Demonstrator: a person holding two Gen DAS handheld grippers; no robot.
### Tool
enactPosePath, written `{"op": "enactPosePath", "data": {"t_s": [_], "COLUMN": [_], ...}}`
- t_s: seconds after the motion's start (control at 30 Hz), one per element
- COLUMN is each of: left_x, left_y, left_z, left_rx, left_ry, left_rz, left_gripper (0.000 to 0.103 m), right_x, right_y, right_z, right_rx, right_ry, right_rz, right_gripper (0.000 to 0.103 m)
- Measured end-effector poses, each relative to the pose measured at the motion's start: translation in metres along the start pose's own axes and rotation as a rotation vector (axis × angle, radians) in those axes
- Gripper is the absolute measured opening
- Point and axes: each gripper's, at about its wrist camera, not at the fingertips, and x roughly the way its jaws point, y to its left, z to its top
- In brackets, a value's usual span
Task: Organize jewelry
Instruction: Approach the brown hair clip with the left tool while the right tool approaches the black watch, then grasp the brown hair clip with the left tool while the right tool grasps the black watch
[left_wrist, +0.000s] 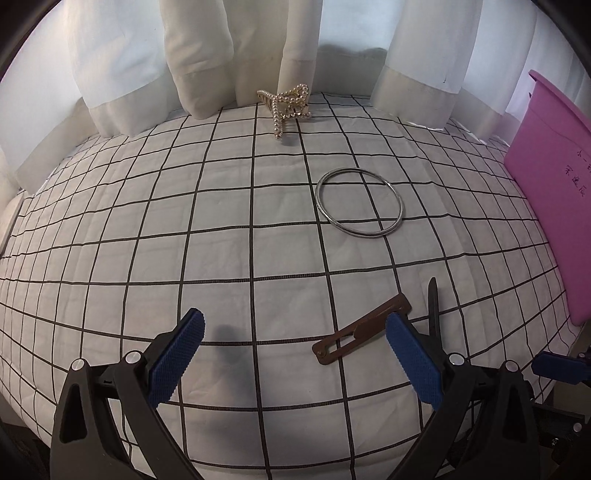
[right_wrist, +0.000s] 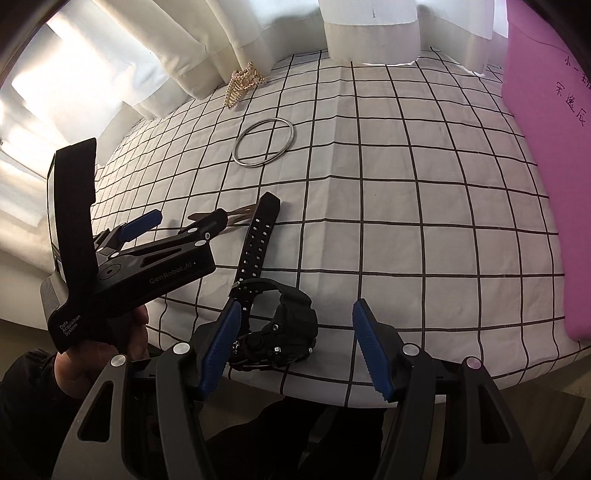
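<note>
jewelry lies scattered on a white cloth with a black grid (left_wrist: 229, 229). a pearl-studded gold hair claw (left_wrist: 286, 105) sits at the far edge, touching the hem of the pale curtain (left_wrist: 199, 51). nearer, a thin silver bangle (left_wrist: 359, 201) lies flat and well apart from the claw. a flat brown hair clip (left_wrist: 360, 330) lies close in, just beside the left gripper's right-hand pad, its near part hidden behind that pad. a black wristwatch (right_wrist: 280, 325) rests near the front edge of the cloth, its strap stretching away toward the brown clip. a pink box (right_wrist: 546, 155) with handwritten characters stands along the right side.

left gripper (left_wrist: 295, 354) hangs over the cloth with its blue pads spread wide and nothing between them; a hand (right_wrist: 99, 347) grips its handle. right gripper (right_wrist: 295, 343) is also spread apart, its jaws framing the watch case, though whether the left pad touches the strap cannot be told; the right pad is clear of it.
</note>
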Motion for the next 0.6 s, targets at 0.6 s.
{"op": "enactPosePath", "data": {"t_s": [0.6], "left_x": [0.001], "left_y": [0.005], "left_z": [0.0], "left_rx": [-0.031], "left_ry": [-0.024], "left_rz": [0.011], "left_gripper": [0.097], "right_x": [0.039], "right_y": [0.005], "right_z": [0.006], "right_rx": [-0.086], "right_ry": [0.159], "right_rz": [-0.156], "right_gripper": [0.06]}}
